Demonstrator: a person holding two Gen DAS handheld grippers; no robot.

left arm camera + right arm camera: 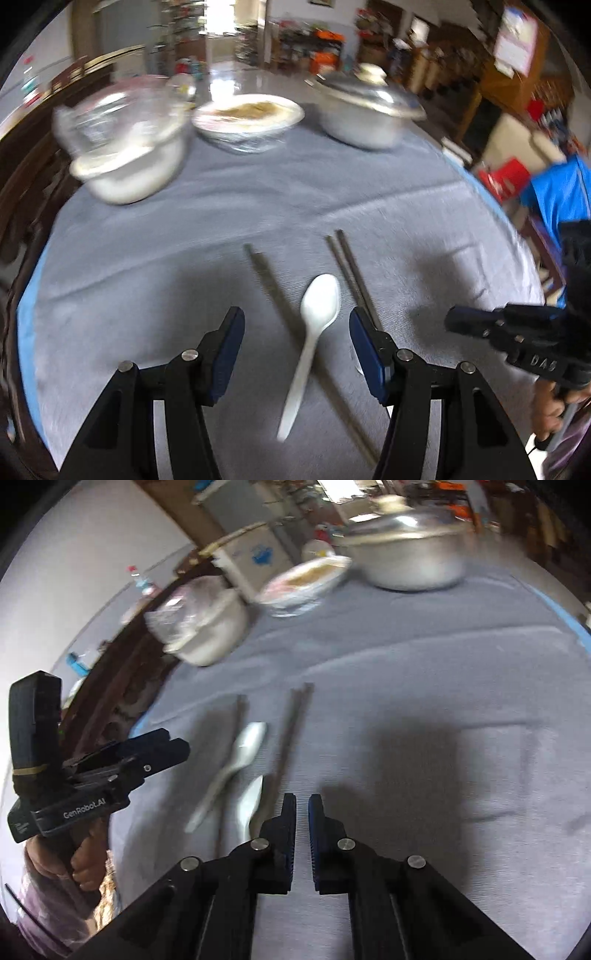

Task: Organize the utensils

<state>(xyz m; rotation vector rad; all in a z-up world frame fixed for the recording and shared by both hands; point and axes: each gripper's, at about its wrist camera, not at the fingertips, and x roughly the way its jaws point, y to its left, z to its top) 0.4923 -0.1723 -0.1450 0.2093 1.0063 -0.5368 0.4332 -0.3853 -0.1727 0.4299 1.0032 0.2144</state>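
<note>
A white spoon lies on the grey tablecloth, bowl away from me. It sits between the fingers of my left gripper, which is open and not touching it. A dark chopstick lies to its left and a pair of chopsticks to its right. In the right wrist view a second white spoon lies nearer than the first spoon, beside the chopstick pair. My right gripper is shut on nothing, over bare cloth right of the utensils.
At the far side stand a white pot under clear plastic, a film-covered bowl of food and a lidded metal pot. The table's blue-trimmed edge curves round left and right. A hand holds the right gripper.
</note>
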